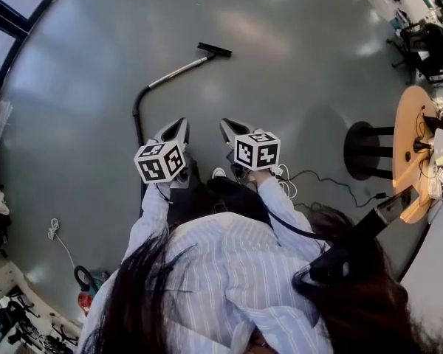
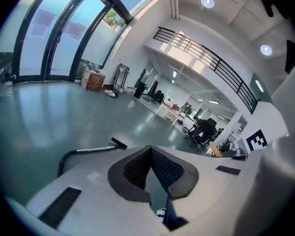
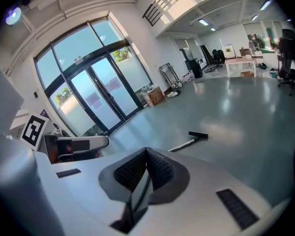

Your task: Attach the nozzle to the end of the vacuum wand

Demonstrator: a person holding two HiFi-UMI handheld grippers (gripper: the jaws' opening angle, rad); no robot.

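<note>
A vacuum wand (image 1: 176, 71) lies on the grey floor ahead of me, its silver tube running to a black nozzle (image 1: 215, 50) at the far end and a black hose (image 1: 138, 113) curving back toward me. The nozzle looks joined to the tube. In the left gripper view the wand (image 2: 96, 149) and nozzle (image 2: 119, 143) lie beyond the jaws; in the right gripper view the nozzle (image 3: 198, 134) lies further off. My left gripper (image 1: 181, 126) and right gripper (image 1: 227, 127) are held side by side above the floor, both shut and empty, well short of the wand.
A round wooden table (image 1: 410, 150) with a black pedestal base (image 1: 362, 150) stands at the right, cables (image 1: 332, 183) trailing from it across the floor. Office chairs (image 1: 428, 46) stand at the far right. Glass doors (image 3: 96, 100) face the right gripper.
</note>
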